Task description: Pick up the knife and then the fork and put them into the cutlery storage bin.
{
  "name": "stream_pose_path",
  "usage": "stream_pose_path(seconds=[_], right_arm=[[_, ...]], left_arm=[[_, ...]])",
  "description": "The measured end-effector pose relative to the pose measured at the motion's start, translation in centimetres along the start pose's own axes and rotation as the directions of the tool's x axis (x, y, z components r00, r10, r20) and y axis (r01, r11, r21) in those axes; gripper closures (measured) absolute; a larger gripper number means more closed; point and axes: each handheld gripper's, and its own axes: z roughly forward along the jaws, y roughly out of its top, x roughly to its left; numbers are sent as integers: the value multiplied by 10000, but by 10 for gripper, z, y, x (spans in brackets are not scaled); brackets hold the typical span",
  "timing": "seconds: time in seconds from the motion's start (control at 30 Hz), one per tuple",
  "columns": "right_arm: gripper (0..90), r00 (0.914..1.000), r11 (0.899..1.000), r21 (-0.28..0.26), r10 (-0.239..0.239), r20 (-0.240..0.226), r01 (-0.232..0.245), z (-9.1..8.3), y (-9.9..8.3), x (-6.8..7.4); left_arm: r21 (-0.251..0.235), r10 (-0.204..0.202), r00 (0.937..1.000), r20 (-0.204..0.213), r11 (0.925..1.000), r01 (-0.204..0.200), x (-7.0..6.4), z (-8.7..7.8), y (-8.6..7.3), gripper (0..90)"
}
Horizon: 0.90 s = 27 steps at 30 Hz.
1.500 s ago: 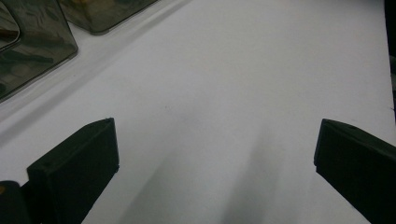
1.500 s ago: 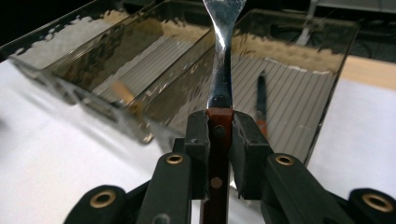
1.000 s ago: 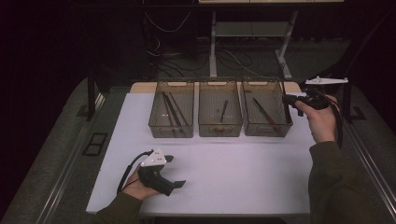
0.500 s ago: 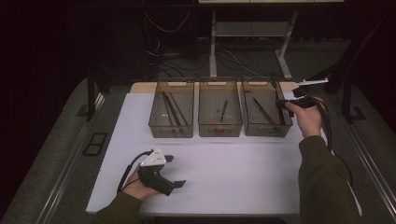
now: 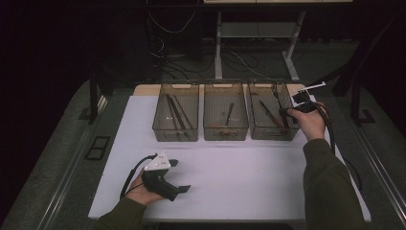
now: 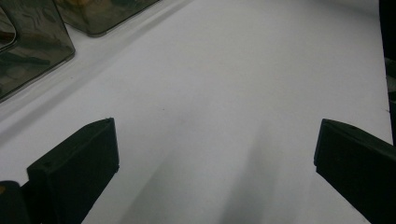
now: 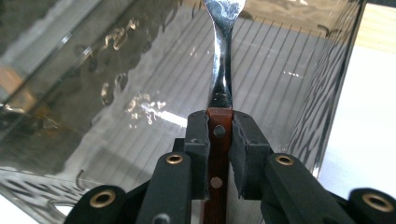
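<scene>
While the left gripper (image 5: 179, 175) rests spread wide on the desk (image 5: 239, 163), the right gripper (image 7: 219, 126) pinches a wooden-handled utensil (image 7: 221, 88) over the right bin (image 5: 273, 111).

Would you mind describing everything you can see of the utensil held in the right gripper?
The utensil has a reddish-brown, wood-like handle with two metal rivets and a shiny silver metal neck that narrows, then widens toward the top edge of the right gripper view, where its head is cut off. The right gripper clamps the handle between its two black jaws, just below where the metal begins. It points into the rightmost clear bin, whose ribbed floor shows behind it. In the high view it is a thin dark shape over that bin.
</scene>
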Motion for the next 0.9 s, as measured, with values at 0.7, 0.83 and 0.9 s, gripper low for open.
stream_pose_path(seconds=[0.7,0.83,0.9], right_arm=[[751,9983,9932,1012,-580,34,574,19,4,12],[727,9986,9956,777,-522,-21,522,18,6,12],[706,9987,9964,684,-499,-73,503,17,7,12]], left_arm=[[20,55,10000,31,10000,-55,0,0,0,0],[0,45,10000,31,10000,-45,0,0,0,0],[4,45,10000,27,10000,-45,0,0,0,0]])
